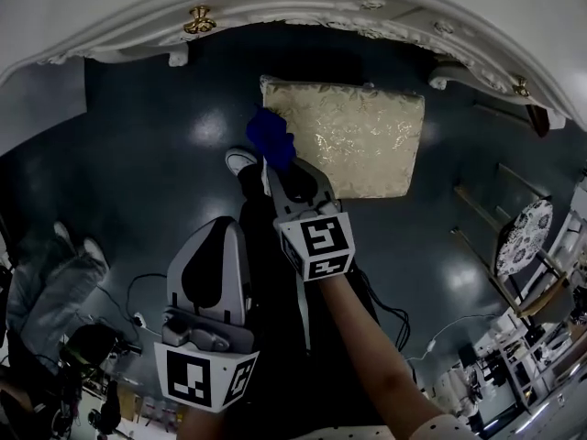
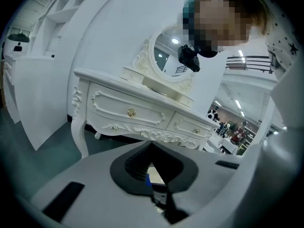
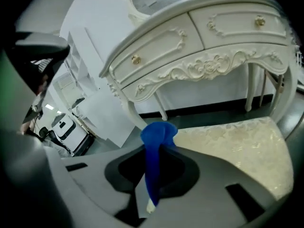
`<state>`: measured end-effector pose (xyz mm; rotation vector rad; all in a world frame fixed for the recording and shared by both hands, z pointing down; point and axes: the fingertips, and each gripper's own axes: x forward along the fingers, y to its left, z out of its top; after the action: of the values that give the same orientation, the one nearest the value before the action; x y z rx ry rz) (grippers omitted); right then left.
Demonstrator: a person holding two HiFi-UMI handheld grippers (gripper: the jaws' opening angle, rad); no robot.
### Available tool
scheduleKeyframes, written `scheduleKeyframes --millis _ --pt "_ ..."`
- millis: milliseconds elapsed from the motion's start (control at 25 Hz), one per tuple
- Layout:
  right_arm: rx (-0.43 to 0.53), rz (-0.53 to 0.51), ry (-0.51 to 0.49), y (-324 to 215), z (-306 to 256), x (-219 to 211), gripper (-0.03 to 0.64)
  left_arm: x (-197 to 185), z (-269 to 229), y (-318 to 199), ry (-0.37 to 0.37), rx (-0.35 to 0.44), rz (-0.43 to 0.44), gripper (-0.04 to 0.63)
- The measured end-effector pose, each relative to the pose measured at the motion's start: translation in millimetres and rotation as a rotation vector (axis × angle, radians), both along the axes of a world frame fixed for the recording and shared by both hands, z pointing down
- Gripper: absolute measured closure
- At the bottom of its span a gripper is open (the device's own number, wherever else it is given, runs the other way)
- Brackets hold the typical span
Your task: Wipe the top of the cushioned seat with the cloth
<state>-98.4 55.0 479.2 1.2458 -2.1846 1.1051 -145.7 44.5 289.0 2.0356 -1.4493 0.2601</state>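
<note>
Squeezing a blue cloth (image 3: 153,144) tight between the jaws of the right gripper (image 3: 159,151). Closed hard on it, with no gap to see. Bunched into a lump past the tips, with a thin strip running back down between the pads.

In the head view, right gripper (image 1: 278,174) near the middle, with the cloth (image 1: 271,136) poking out at 12 o'clock from it. Right at the left edge of the cushioned seat (image 1: 358,136). Cannot tell if touching the seat or just above it.

Gold, patterned seat at 1 o'clock in the head view and at 4 o'clock in the right gripper view (image 3: 237,141). Standing on the dark floor (image 1: 156,154) in front of a white dresser (image 1: 275,12).

Left gripper (image 1: 220,236) down at 7 o'clock, well apart from the seat. In its own view (image 2: 152,148), jaws pressed together at the tips, holding nothing.
</note>
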Motion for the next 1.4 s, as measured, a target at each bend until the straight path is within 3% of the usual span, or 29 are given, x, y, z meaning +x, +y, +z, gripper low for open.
scheduleKeyframes --millis 160,480,720,840,1040,1400 --pt "0.032 0.089 0.056 13.1 -15.5 75.0 0.555 25.8 1.4 1.8 -0.005 -0.003 0.043 0.586" --pt "0.02 0.391 0.267 36.3 -4.5 245.4 0.555 73.7 1.1 4.4 -0.014 -0.009 0.161 0.586" --pt "-0.016 0.503 0.401 65.5 18.6 333.7 0.555 104.2 6.7 11.7 -0.025 -0.02 0.213 0.585" --pt "-0.084 0.512 0.435 83.5 47.0 352.0 0.555 114.1 8.2 15.1 -0.031 -0.025 0.229 0.586" --pt "-0.179 0.429 0.428 100.1 89.5 339.6 0.555 124.2 11.6 19.0 -0.038 -0.034 0.248 0.586" --pt "-0.202 0.421 0.438 100.8 100.1 331.1 0.555 126.4 13.5 19.9 -0.04 -0.039 0.25 0.585"
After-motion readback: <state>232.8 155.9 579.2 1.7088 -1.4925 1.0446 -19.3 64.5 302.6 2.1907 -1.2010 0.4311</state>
